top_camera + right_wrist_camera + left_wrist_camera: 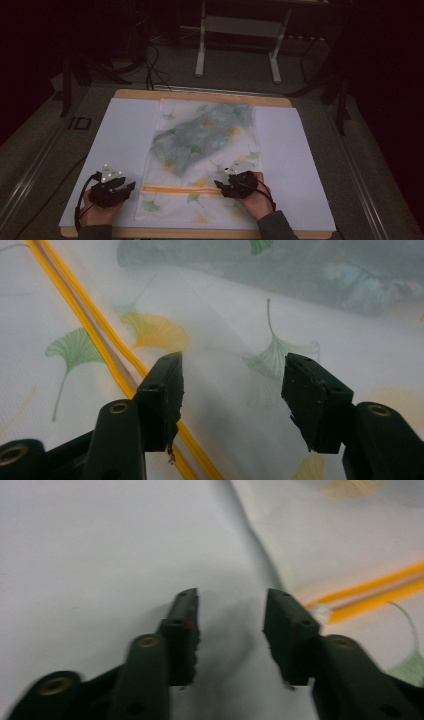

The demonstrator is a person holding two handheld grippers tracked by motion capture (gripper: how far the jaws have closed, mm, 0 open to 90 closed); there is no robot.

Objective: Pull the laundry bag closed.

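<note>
A white mesh bag (200, 150) printed with green and yellow ginkgo leaves lies flat in the middle of the table. An orange zipper (180, 189) runs across its near part, and a grey-blue cloth (200, 135) shows through the mesh. My left gripper (131, 186) is open over the white sheet, just left of the bag's near-left edge; the zipper's end (322, 612) lies beside its right jaw. My right gripper (219, 185) is open over the bag at the zipper's right end. The zipper (115, 357) passes under its left jaw, and leaf-printed mesh (235, 385) lies between the jaws.
A white sheet (120, 145) covers a wooden table top (200, 95) whose edge shows at the back and front. Beyond the table are a grey floor, cables and the legs of a white stand (201, 50). Bare sheet lies left and right of the bag.
</note>
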